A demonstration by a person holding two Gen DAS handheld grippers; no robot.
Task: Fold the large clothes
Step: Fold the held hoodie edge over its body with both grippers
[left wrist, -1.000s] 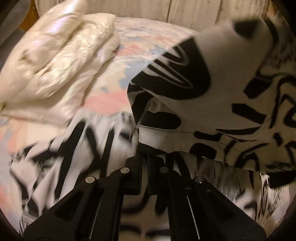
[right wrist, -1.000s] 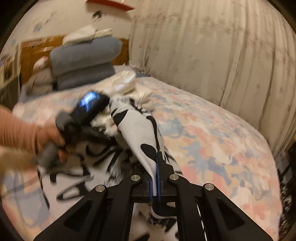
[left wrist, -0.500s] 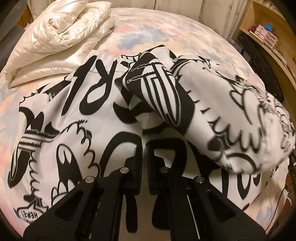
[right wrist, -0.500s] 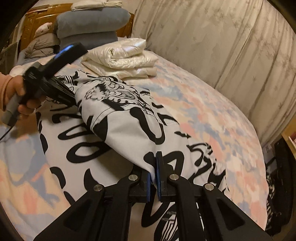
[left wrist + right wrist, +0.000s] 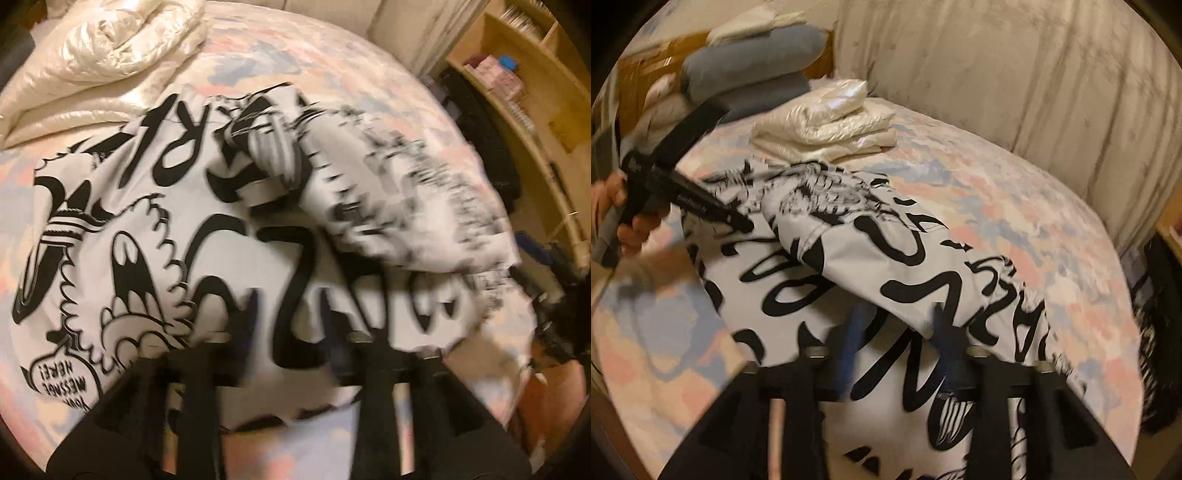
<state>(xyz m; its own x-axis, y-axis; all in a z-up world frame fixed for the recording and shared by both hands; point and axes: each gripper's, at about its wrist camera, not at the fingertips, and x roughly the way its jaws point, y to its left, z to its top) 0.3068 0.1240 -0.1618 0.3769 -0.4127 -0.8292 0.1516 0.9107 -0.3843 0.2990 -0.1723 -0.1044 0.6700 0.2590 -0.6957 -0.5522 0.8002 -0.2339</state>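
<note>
Lay folded across the pastel patchwork bed (image 5: 997, 206): white black-printed garment (image 5: 155, 236). Gaped wide above it, gripping nothing: left tool (image 5: 291, 332), right tool (image 5: 897, 332).

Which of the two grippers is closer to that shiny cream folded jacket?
Left. The left gripper sits over the printed garment not far from the cream jacket; the right gripper is at the garment's near edge, farther away.

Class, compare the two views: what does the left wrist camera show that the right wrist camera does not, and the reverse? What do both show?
Left wrist only: wooden shelves beside the bed.
Right wrist only: grey pillows, and a hand holding the left hand-held gripper.
Both: the black-and-white garment, the cream jacket and the bedspread.
</note>
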